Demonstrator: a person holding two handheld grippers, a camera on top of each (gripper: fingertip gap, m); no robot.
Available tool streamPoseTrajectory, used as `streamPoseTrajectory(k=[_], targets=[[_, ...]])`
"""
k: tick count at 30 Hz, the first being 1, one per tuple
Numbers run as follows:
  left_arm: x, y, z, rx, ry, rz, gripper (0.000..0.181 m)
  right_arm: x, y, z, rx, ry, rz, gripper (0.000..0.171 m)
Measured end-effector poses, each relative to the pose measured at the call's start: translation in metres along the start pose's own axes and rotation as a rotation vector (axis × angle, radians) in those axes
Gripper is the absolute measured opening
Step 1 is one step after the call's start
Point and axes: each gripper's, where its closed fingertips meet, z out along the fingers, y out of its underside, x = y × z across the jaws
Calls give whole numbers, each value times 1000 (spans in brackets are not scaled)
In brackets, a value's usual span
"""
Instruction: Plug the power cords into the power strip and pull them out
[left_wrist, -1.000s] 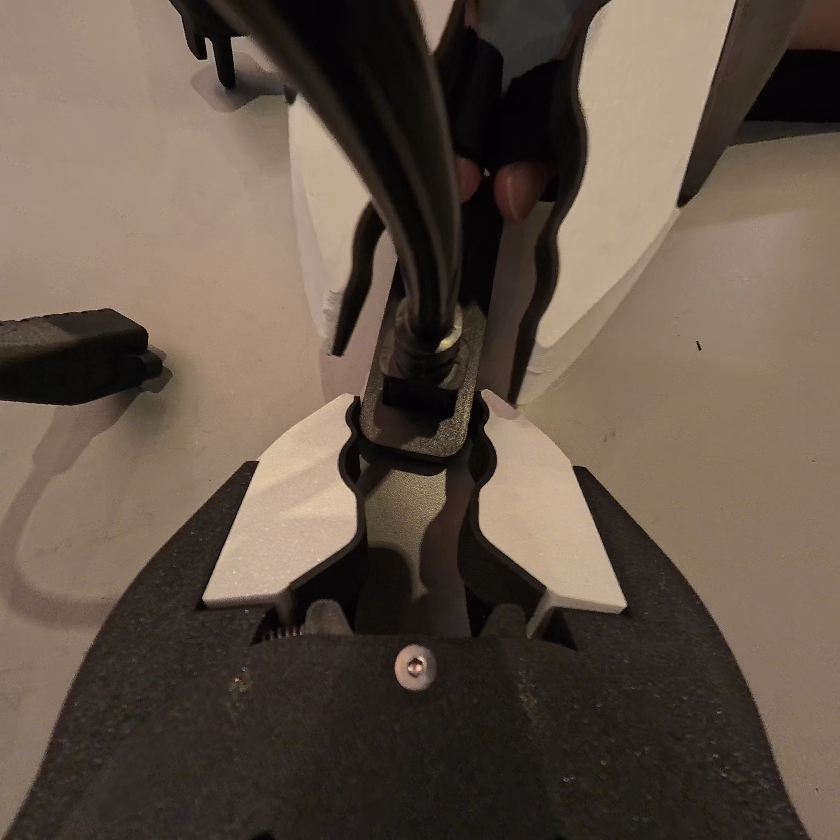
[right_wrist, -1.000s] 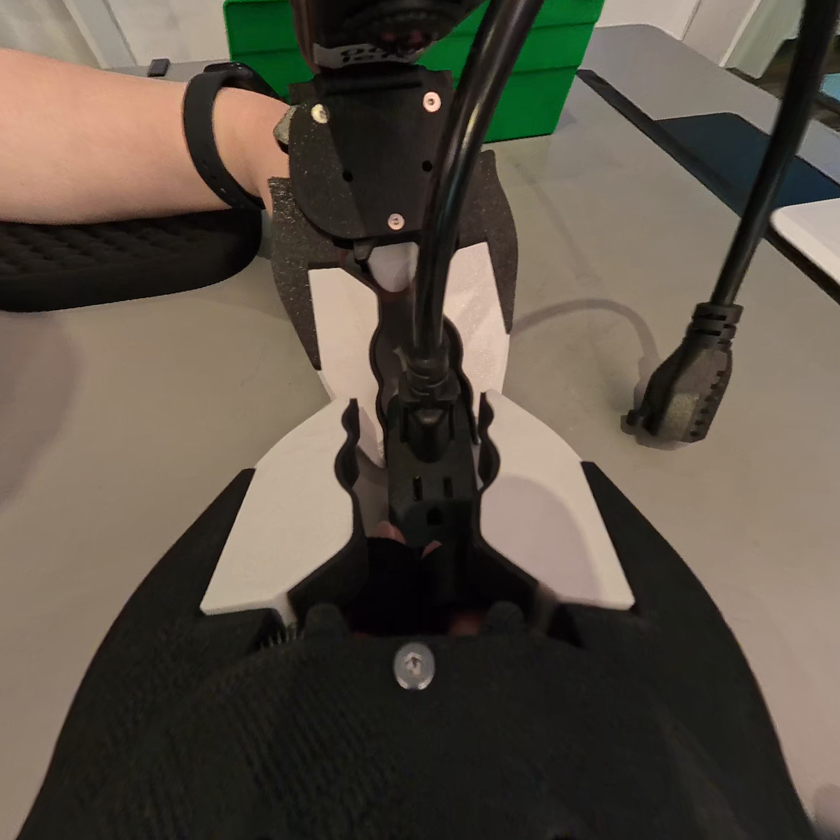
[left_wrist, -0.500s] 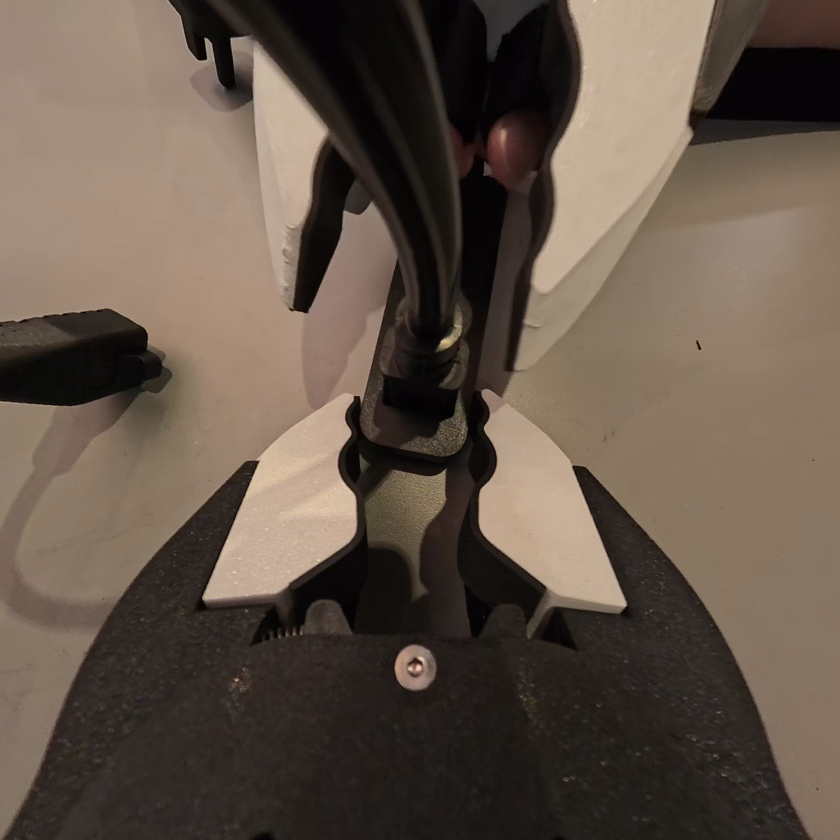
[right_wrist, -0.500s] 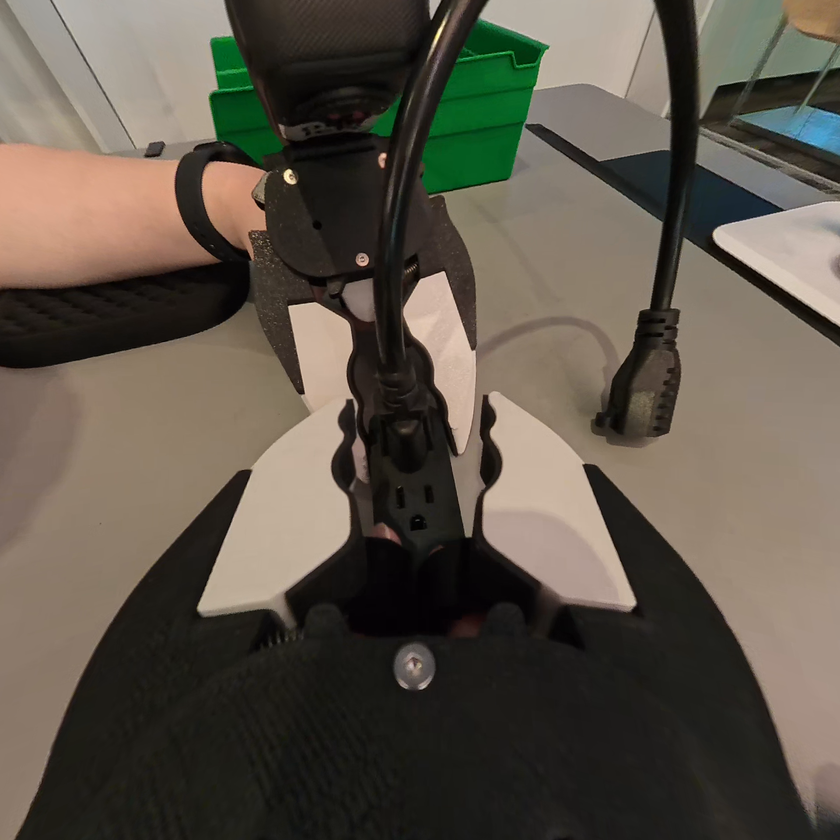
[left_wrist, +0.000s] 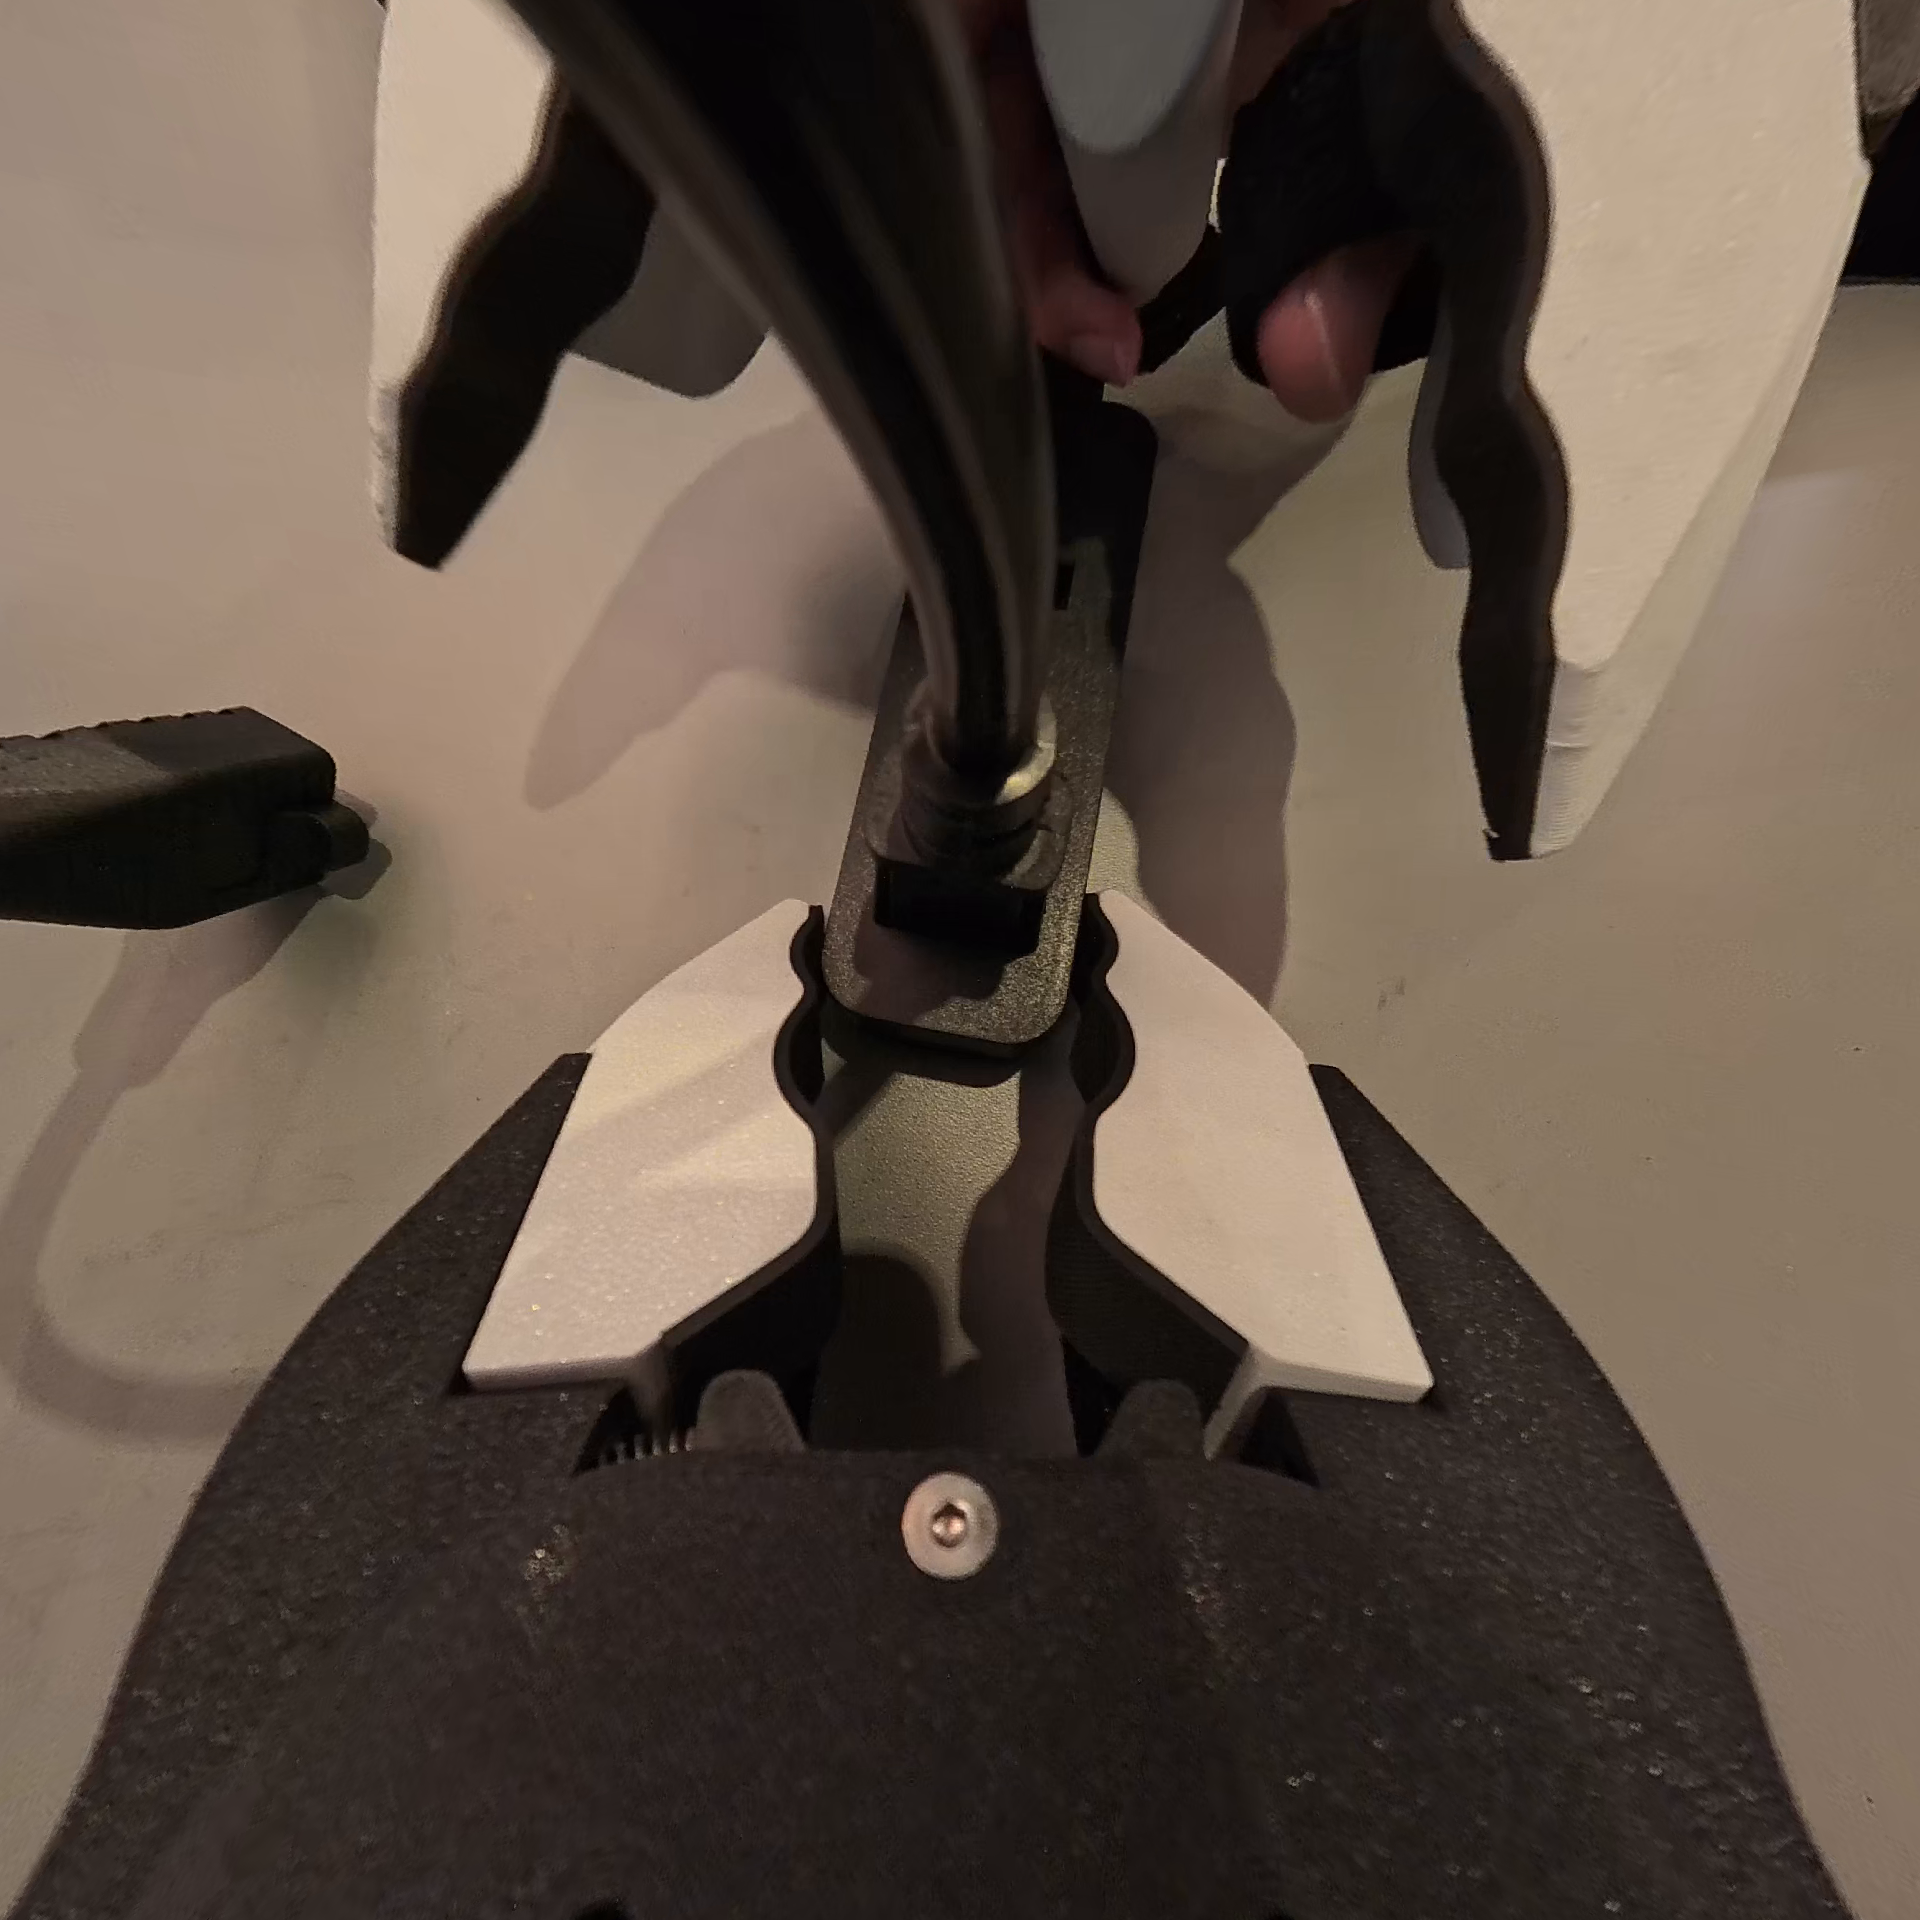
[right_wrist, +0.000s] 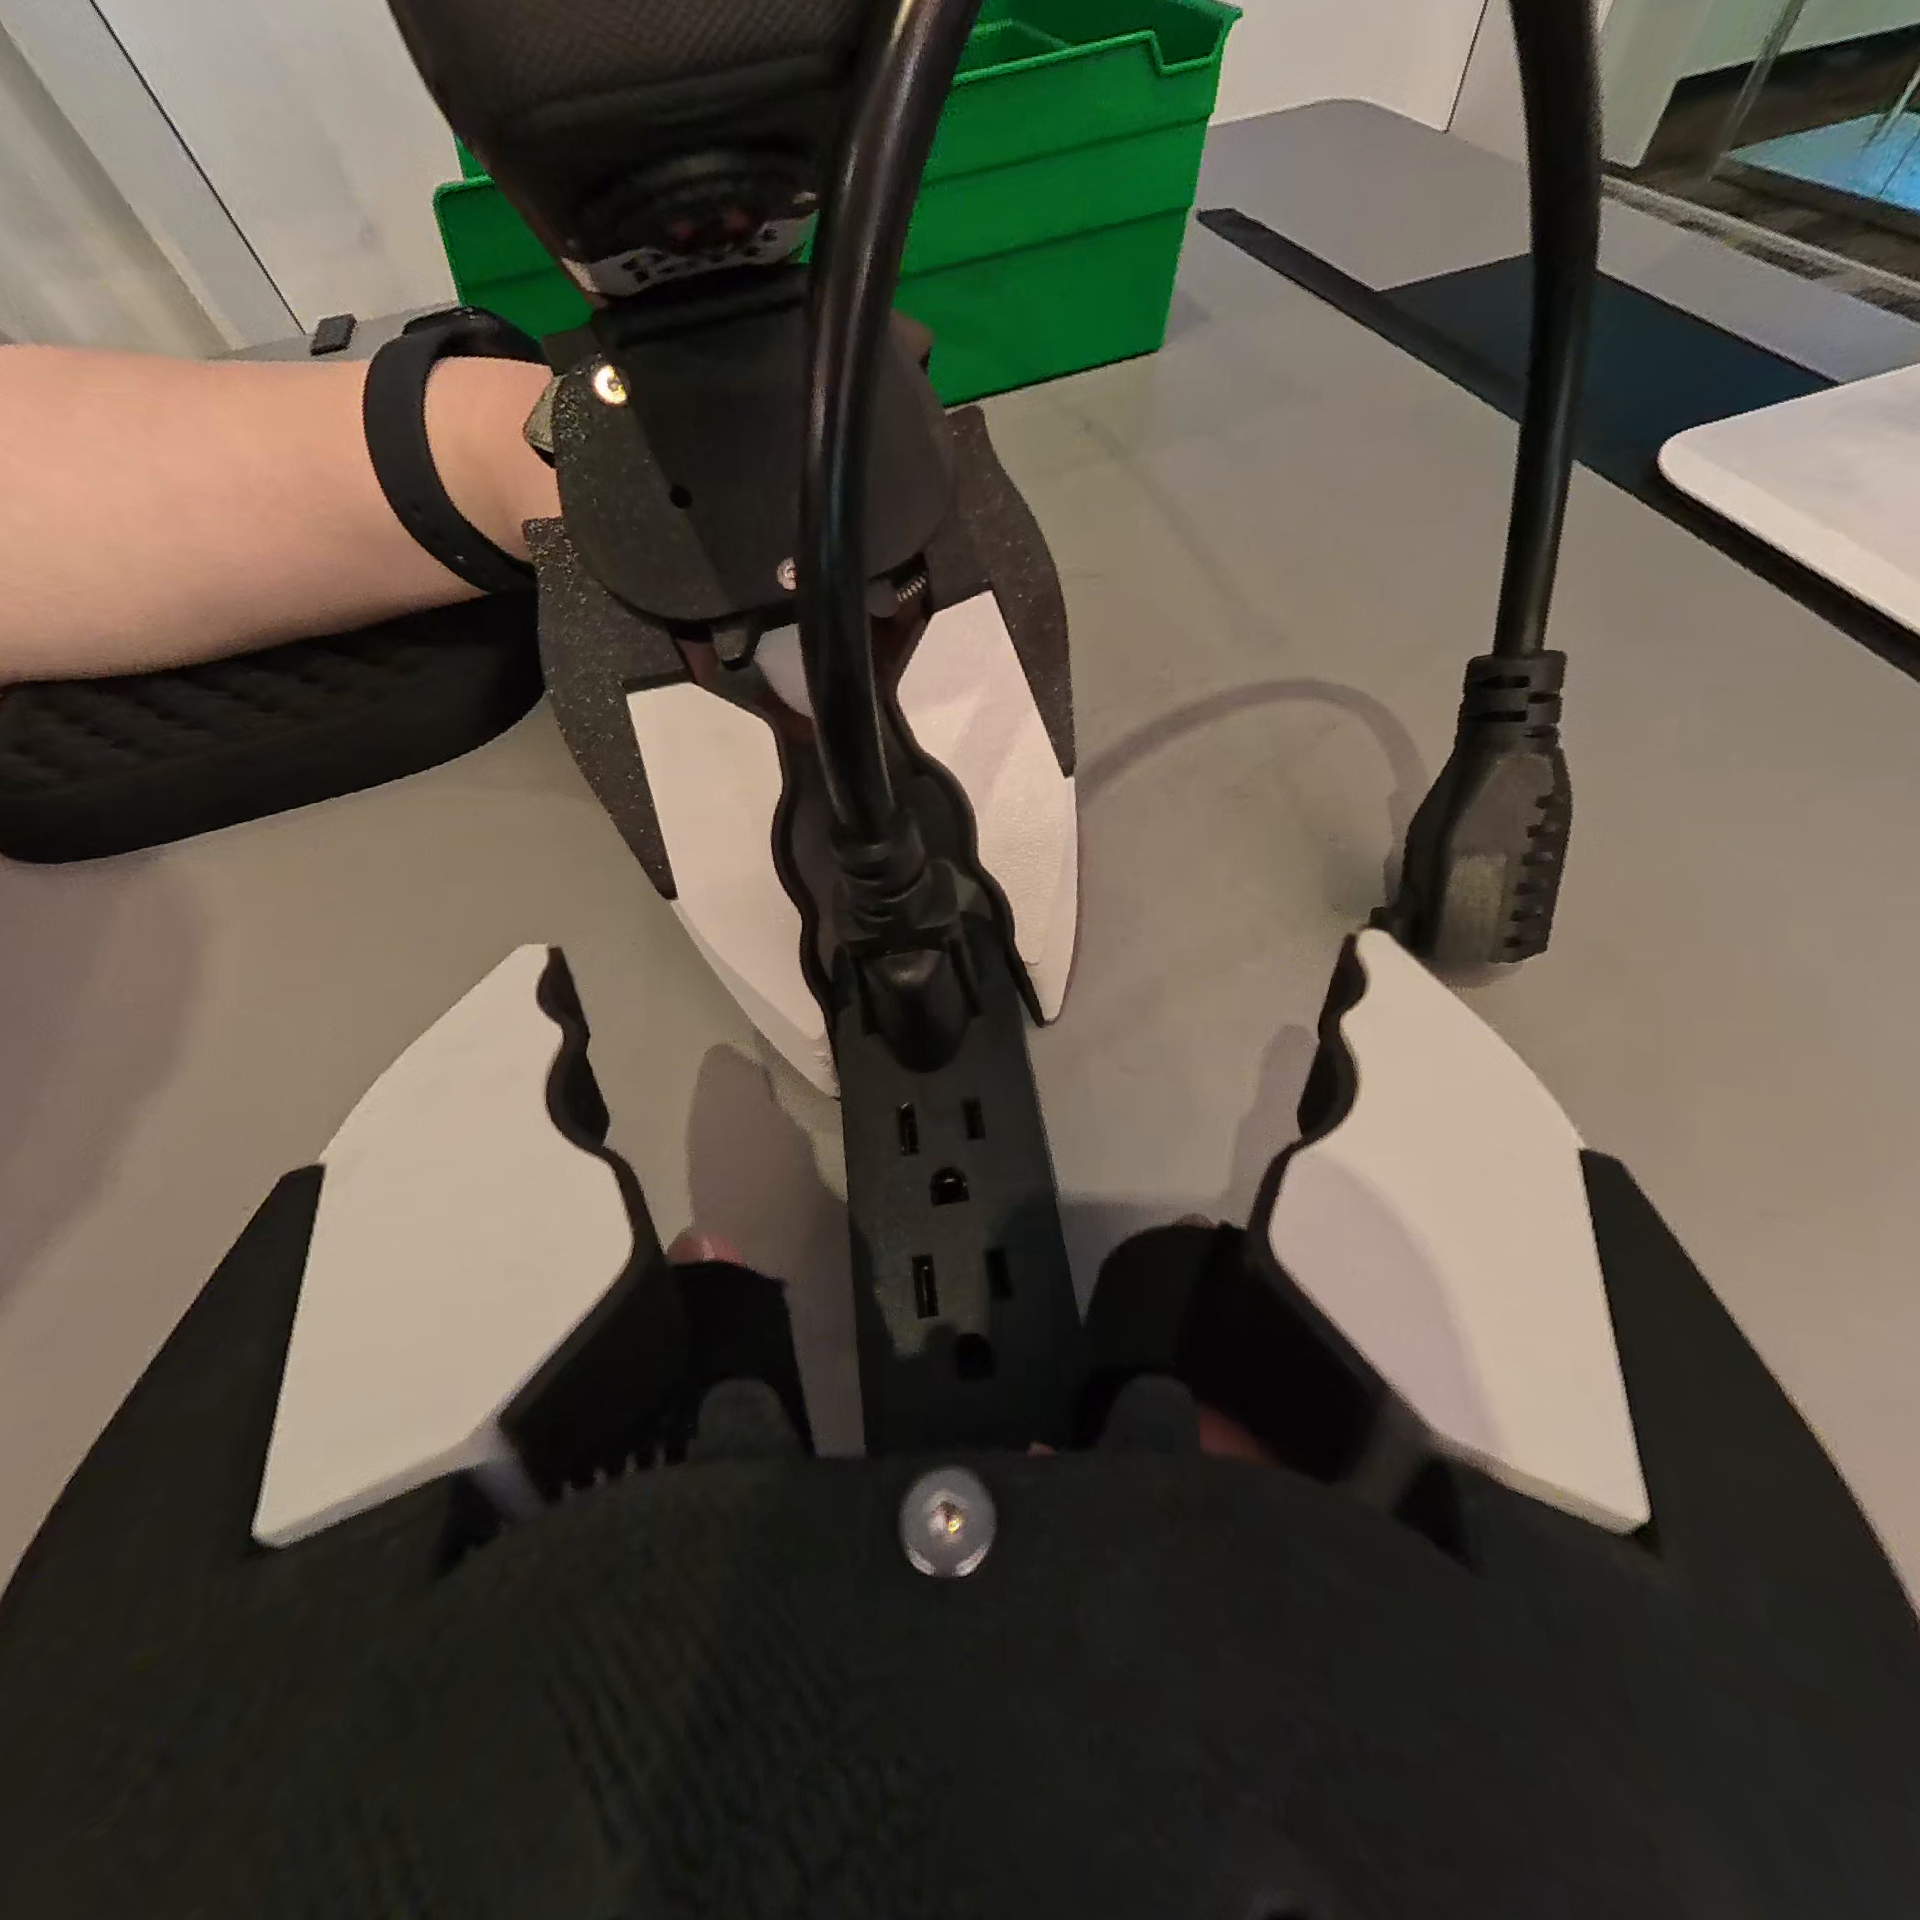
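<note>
In the left wrist view, the left gripper (left_wrist: 951, 956) is still squeezing the near end of the long black plastic power strip (left_wrist: 966, 914) lying on the grey tabletop (left_wrist: 1558, 1039). A thick black power cord (left_wrist: 935, 436) is sitting plugged in just ahead of it.

In the right wrist view, the right gripper (right_wrist: 956, 1049) is now spreading wide, letting go of the strip. The plugging looks done. Another black plug (right_wrist: 1486, 821) is waiting just beyond its right finger.
</note>
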Motion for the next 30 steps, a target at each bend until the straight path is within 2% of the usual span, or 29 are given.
streamPoseTrajectory(k=[2, 5, 14, 15, 16, 17, 21, 24, 27, 30], targets=[[0, 0, 0, 0, 0, 0, 45, 3, -4, -2, 21, 20, 8, 131], [0, 0, 0, -1, 0, 0, 45, 4, -6, -8, 29, 10, 74, 119], [0, 0, 0, -1, 0, 0, 45, 18, -3, -23, 39, 33, 88, 118], [0, 0, 0, -1, 0, 0, 45, 16, -5, -25, 43, 14, 70, 110], [0, 0, 0, -1, 0, 0, 45, 11, -5, -27, 40, -21, 52, 87], [0, 0, 0, -1, 0, 0, 45, 7, -5, -28, 38, -47, 45, 81], [0, 0, 0, -1, 0, 0, 45, 2, -8, -28, 36, -75, 59, 80], [0, 0, 0, -1, 0, 0, 45, -10, -16, -31, 77, -167, 81, 82], [0, 0, 0, -1, 0, 0, 45, 1, -13, -30, 48, -85, 89, 92], [0, 0, 0, -1, 0, 0, 45, 9, -3, -30, -33, 4, -24, 96]])
